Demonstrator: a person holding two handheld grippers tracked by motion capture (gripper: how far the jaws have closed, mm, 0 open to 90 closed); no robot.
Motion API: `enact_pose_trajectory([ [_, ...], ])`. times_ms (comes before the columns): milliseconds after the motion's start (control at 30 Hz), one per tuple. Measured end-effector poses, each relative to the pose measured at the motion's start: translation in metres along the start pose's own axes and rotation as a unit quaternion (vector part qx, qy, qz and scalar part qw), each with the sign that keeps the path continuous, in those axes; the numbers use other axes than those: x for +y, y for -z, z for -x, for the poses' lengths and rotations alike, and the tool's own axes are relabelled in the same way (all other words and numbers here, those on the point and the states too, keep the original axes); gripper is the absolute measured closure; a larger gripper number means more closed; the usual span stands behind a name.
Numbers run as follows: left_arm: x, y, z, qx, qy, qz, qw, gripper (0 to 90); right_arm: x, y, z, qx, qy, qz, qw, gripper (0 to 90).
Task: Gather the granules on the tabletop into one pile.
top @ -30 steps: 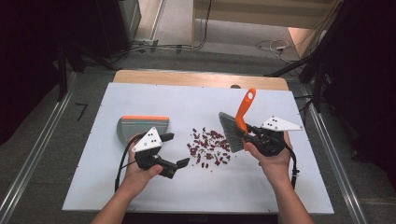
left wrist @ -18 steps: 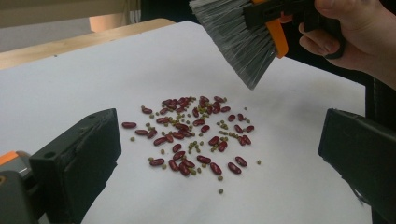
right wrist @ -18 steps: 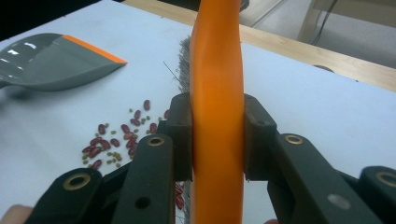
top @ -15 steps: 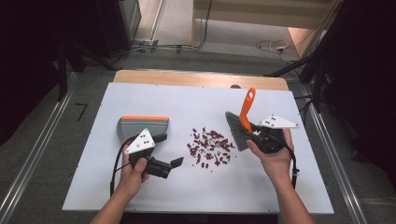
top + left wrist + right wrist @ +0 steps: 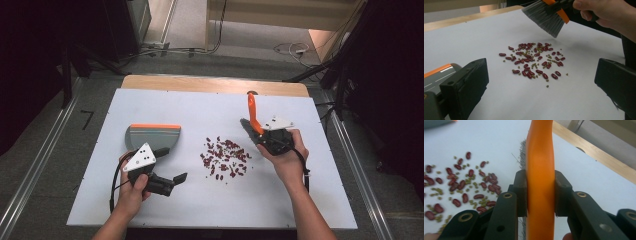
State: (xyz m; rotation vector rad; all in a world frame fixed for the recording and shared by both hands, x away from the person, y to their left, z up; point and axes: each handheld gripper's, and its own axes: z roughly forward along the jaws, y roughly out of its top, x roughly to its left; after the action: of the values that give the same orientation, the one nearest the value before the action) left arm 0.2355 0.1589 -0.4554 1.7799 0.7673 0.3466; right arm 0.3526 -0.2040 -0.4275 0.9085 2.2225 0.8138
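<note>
Brush (image 5: 252,117) has lifted off the beans (image 5: 224,157), clamped between right gripper (image 5: 264,136) jaws.

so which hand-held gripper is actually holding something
The right hand-held gripper, shut on the orange brush handle; the left hand-held gripper is open and empty.

Beans (image 5: 225,157) mid-table, dustpan (image 5: 152,136) left, rest of table (image 5: 200,107) open

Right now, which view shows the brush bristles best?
Left gripper view: the brush's grey bristles show whole, hanging above the beans. Right gripper view shows just a sliver behind the orange handle. High view shows them small and dark.
</note>
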Motion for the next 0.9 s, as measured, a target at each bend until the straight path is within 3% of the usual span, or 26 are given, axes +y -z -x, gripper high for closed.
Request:
enact_pose_trajectory([
  [67, 0.0, 0.0, -0.001, 0.002, 0.001, 0.0, 1.0, 0.0, 0.001, -0.002, -0.001, -0.008, 0.012, -0.005, 0.9999, 68.2],
  [133, -0.001, 0.001, -0.001, 0.002, 0.001, -0.001, 1.0, 0.0, 0.003, -0.01, -0.005, -0.012, 0.043, -0.014, 0.9989, 68.2],
  [233, -0.002, 0.002, 0.0, 0.002, 0.0, -0.002, 1.0, 0.0, 0.005, -0.018, -0.008, -0.011, 0.06, -0.02, 0.9979, 68.1],
  [467, -0.005, 0.01, 0.003, 0.013, 0.006, 0.0, 0.9999, 0.0, 0.015, -0.031, -0.018, 0.019, 0.077, -0.022, 0.9966, 68.1],
  [667, -0.008, 0.019, 0.005, 0.023, 0.007, 0.001, 0.9997, 0.0, 0.024, -0.051, -0.036, 0.052, 0.102, -0.036, 0.9928, 68.7],
  [900, -0.009, 0.022, 0.005, 0.026, 0.007, 0.001, 0.9996, 0.0, 0.026, -0.054, -0.041, 0.08, 0.104, -0.046, 0.9903, 69.0],
])
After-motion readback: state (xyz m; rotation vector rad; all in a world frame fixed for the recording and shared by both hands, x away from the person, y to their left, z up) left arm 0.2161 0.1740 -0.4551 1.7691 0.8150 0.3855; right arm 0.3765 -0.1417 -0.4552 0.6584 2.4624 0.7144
